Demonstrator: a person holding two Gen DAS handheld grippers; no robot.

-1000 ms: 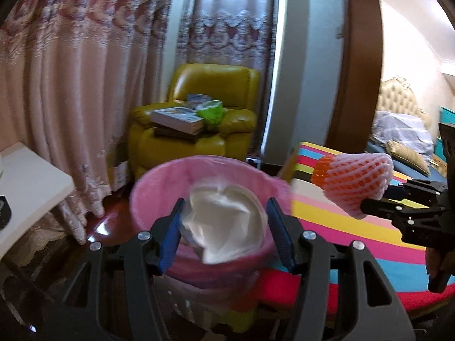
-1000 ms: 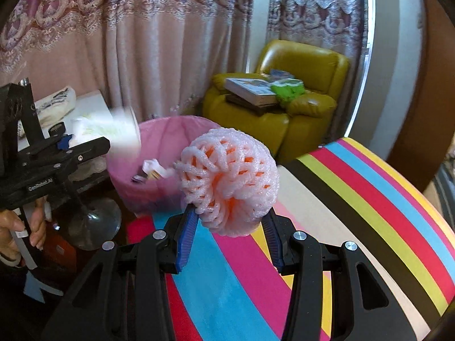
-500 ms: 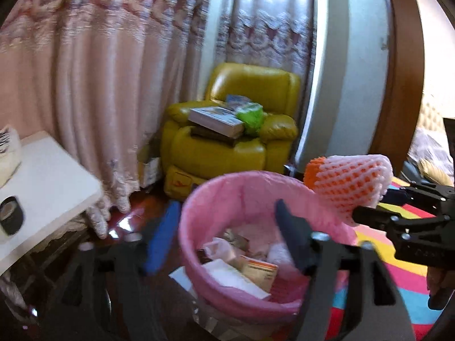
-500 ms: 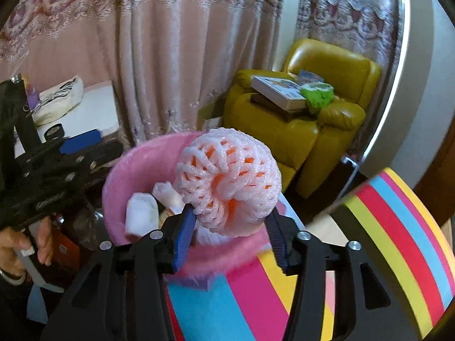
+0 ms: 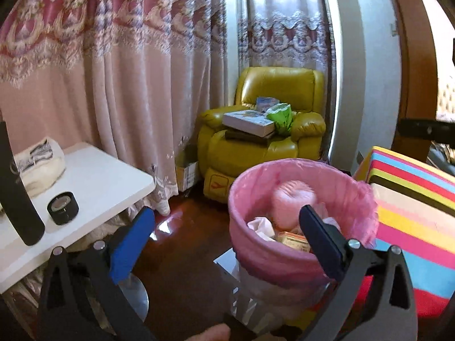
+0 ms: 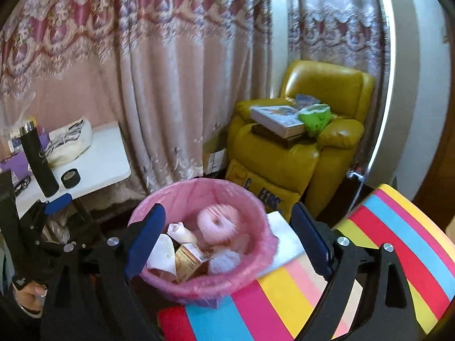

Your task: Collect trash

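Pink bin liner, yellow armchair, striped cloth (rainbow bands).

Yellow armchair, pink curtains, possibly daylit

The bin (foam net inside) stands between table and striped cloth, armchair behind.

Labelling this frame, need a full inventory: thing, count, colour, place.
bin: 1, pink liner, by the striped cushion
foam fruit net: 1, white-pink, inside bin
small box: 1, yellowish, inside bin
crumpled paper: some, white, inside bin
striped cushion: 1, multicolour, right of bin
armchair: 1, yellow, behind bin
books: stack, on armchair
side table: 1, white, left
flask: 1, black, on side table
tape roll: 1, black, on side table
curtains: pink, behind
left gripper: open, empty
right gripper: open, empty
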